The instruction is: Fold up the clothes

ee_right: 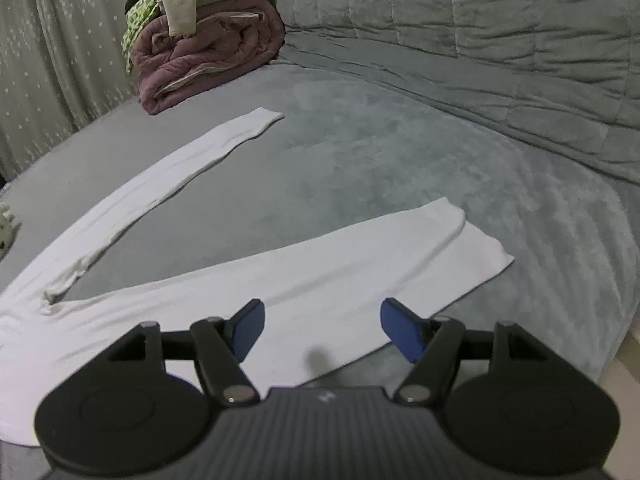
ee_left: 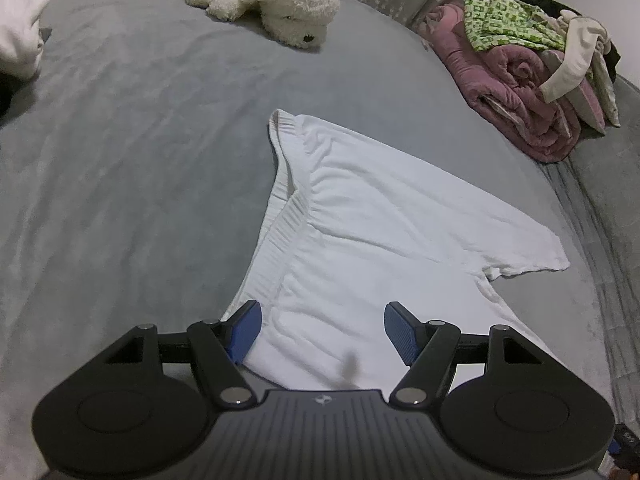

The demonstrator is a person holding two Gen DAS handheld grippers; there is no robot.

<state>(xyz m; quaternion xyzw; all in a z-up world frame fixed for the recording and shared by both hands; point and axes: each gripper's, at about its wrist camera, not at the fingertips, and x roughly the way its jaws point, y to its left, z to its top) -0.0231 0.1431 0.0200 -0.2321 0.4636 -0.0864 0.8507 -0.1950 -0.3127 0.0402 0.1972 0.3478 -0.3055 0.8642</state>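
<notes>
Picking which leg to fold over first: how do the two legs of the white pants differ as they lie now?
In the right wrist view, the near leg lies flat and wide under the right gripper; the far leg looks narrower and twisted, bunched near the crotch. The near leg's cuff is broad and square; the far leg's cuff ends close to the pink quilt. Both are white, spread apart in a V on the grey bedcover.

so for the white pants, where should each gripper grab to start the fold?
White pants lie flat, legs spread. Probably pinch the near leg's cuff with the right gripper from its open end, and the ribbed waistband edge with the left gripper; both hems sit exposed on the bedspread.
</notes>
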